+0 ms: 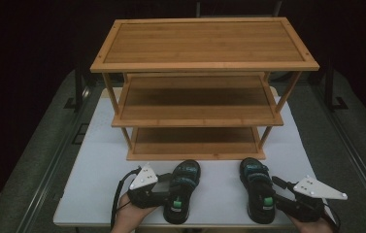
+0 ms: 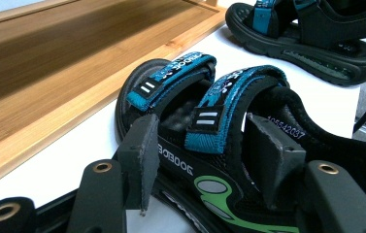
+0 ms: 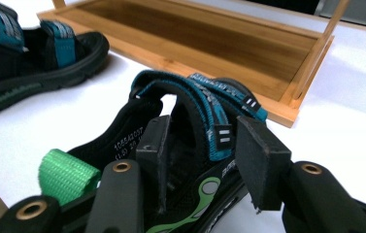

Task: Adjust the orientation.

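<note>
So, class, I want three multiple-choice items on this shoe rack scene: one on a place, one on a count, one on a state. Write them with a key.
1. Where do the two sandals lie?
A. on the top shelf
B. on the white table in front of the rack
C. on the floor

2. How many shelves has the wooden rack?
A. two
B. three
C. five

3. How does the left hand-held gripper stand?
A. open, jaws either side of a sandal's side
B. shut on a strap
C. lifted high above the rack

Key:
1 B: the left sandal and right sandal rest on the table, before the rack.
2 B: three boards, one above another, show in the high view.
3 A: the left hand-held gripper has its pads apart, the sandal's edge between them.
</note>
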`<move>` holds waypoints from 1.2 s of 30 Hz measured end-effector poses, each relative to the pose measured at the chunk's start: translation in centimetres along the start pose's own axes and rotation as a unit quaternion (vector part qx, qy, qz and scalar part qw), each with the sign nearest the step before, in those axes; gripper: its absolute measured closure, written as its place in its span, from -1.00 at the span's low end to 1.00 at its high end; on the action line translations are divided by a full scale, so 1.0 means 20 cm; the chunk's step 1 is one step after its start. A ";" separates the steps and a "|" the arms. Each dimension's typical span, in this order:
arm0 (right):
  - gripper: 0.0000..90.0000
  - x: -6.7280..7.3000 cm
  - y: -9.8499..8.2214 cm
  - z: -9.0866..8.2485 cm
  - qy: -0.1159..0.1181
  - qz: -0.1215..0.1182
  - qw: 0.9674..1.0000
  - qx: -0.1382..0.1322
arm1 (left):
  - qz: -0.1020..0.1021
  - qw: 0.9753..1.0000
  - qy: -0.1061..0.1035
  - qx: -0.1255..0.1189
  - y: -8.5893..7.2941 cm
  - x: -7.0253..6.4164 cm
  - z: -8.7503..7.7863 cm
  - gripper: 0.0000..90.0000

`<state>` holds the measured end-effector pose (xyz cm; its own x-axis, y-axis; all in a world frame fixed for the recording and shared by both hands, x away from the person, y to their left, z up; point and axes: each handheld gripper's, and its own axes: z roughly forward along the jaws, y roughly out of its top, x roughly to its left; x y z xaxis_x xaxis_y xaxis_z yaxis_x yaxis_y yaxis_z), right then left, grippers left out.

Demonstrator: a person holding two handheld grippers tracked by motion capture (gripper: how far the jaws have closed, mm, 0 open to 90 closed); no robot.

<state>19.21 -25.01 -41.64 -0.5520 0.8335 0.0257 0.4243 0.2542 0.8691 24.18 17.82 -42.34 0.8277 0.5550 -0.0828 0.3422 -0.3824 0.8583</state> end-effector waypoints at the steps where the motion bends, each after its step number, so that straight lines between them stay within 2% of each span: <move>1: 0.24 0.00 0.00 0.01 -0.002 0.001 1.000 0.001 | 0.000 1.000 0.000 0.000 0.00 0.00 0.00 0.08; 11: 0.12 -0.01 0.00 0.03 -0.012 0.020 1.000 0.015 | -0.004 1.000 -0.001 0.007 0.00 0.00 0.01 0.24; 15: 0.27 0.00 0.00 0.05 -0.007 0.022 0.999 0.024 | -0.001 1.000 0.005 0.006 0.01 0.00 0.00 0.40; 18: 0.35 0.00 0.01 0.05 -0.016 0.017 0.999 0.025 | 0.002 1.000 0.011 0.003 0.01 0.00 -0.01 0.50; 20: 0.49 0.00 0.00 0.06 -0.026 0.017 0.999 0.023 | 0.003 1.000 0.016 0.001 0.00 0.00 -0.01 0.57; 21: 0.49 0.00 0.00 0.06 -0.026 0.017 0.999 0.023 | 0.001 1.000 0.013 0.000 0.00 0.00 -0.01 0.57; 22: 0.59 0.00 0.00 0.06 -0.033 0.013 0.999 0.022 | -0.005 1.000 0.013 -0.002 0.00 0.01 -0.01 0.62; 25: 0.64 0.01 0.01 0.05 -0.038 0.005 0.999 0.023 | -0.011 1.000 0.010 -0.006 -0.01 0.02 -0.02 0.66; 36: 0.71 -0.01 0.00 0.05 -0.034 0.012 0.999 0.007 | -0.018 1.000 0.018 -0.017 -0.01 0.03 -0.03 0.68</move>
<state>20.02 -24.71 -42.05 -0.4922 0.8704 0.0118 0.4462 0.2406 0.8620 24.28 18.69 -42.19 0.7986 0.5940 -0.0970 0.3564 -0.3369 0.8715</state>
